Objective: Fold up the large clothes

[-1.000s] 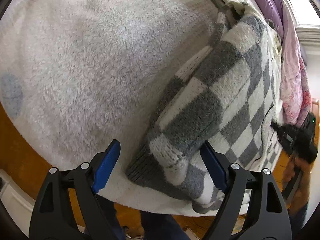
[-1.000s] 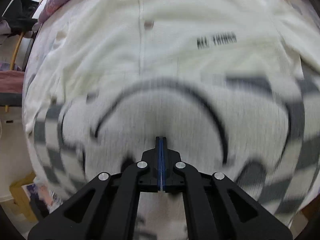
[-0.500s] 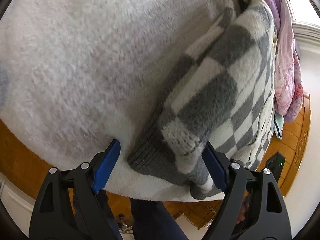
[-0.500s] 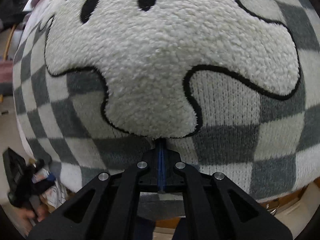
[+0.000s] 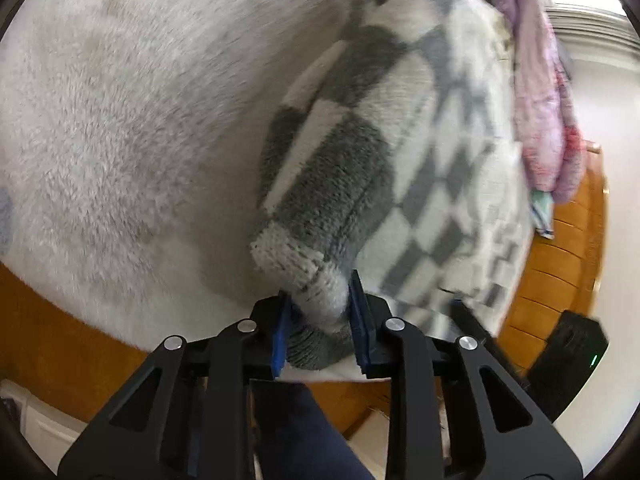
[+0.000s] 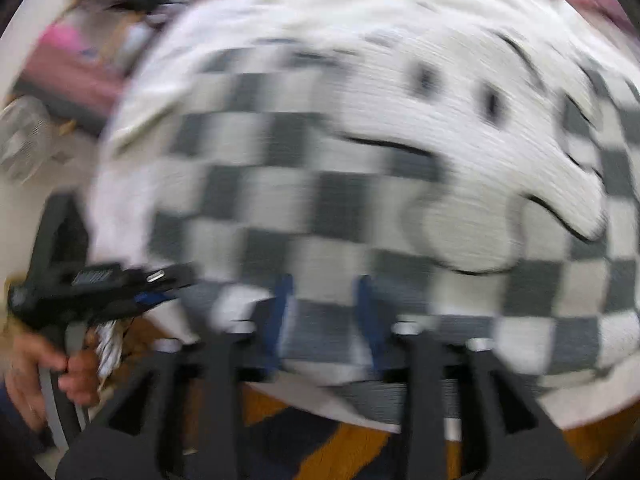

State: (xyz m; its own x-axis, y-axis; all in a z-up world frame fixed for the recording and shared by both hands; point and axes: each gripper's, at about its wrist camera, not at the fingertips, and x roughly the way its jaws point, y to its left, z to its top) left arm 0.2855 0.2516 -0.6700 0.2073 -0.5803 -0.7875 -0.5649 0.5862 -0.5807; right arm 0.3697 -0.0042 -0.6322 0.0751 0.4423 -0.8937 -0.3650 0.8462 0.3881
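Fluffy white blanket (image 5: 132, 128) over bed, orange wood floor (image 5: 560, 280) lower right. Checkered sweater (image 5: 420, 152) lay centre frame: thick, soft, floppy, fairly light. My left tongs (image 5: 320, 320) had just closed, pinching ribbed cuff (image 5: 316, 340), best hold. My right tongs (image 6: 324, 312) had just been opening, spread over hem, nothing clamped.

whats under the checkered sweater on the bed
The checkered sweater lies on a fluffy white blanket, which shows beside it and below its cuff. In the right wrist view a cream garment shows past its far edge. What lies directly beneath its middle is covered.
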